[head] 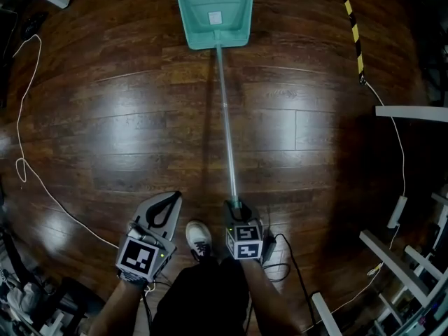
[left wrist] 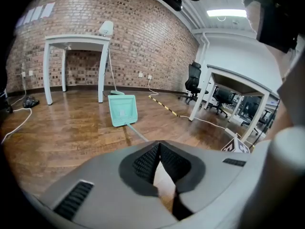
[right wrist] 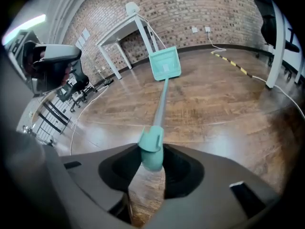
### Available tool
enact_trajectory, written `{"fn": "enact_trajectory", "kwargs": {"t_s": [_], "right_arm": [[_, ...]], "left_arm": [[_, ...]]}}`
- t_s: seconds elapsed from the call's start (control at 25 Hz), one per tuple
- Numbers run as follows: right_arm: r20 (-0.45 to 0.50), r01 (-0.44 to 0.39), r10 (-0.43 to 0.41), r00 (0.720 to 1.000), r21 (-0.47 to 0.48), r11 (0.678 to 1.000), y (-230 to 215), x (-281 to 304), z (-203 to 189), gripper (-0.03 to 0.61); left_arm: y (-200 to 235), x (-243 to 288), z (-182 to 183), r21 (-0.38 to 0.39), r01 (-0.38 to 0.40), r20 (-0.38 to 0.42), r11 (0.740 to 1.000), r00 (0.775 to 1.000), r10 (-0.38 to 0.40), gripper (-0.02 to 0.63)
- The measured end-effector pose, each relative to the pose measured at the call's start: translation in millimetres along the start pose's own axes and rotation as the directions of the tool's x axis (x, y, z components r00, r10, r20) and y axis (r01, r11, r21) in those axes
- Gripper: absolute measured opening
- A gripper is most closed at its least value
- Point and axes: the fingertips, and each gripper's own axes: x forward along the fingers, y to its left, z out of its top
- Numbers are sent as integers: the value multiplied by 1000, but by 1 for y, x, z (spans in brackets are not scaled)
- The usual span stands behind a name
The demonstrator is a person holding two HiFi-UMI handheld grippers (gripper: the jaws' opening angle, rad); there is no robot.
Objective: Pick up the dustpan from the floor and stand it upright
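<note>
A teal dustpan (head: pixel 214 16) lies on the wooden floor far ahead of me, and its long thin handle (head: pixel 225 117) runs back to my right gripper (head: pixel 233 205). In the right gripper view the handle's teal end grip (right wrist: pixel 151 147) sits pinched between the two pads, with the right gripper (right wrist: pixel 151 159) shut on it and the pan (right wrist: pixel 165 64) far off. My left gripper (head: pixel 170 196) hovers to the left of the handle, apart from it. Its tips meet with nothing between them (left wrist: pixel 159 146). The pan (left wrist: pixel 122 109) also shows in the left gripper view.
A white cable (head: pixel 28 152) loops over the floor at left. A yellow-black striped strip (head: pixel 352 26) runs at upper right. White table frames (head: pixel 409 113) stand at right, and a white table (left wrist: pixel 76 39) stands by the brick wall. The person's shoe (head: pixel 199 240) is between the grippers.
</note>
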Motion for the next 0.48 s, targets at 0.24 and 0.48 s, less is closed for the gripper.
{"fn": "enact_trajectory", "kwargs": {"t_s": [0.24, 0.48], "right_arm": [[122, 26, -26, 992, -3, 1000, 19, -67, 89, 118], [197, 34, -33, 980, -1, 999, 32, -120, 175, 118]], "left_arm": [[-22, -31, 76, 23, 21, 54, 1000, 998, -22, -3], [-29, -73, 142, 36, 13, 89, 999, 996, -16, -3]]}}
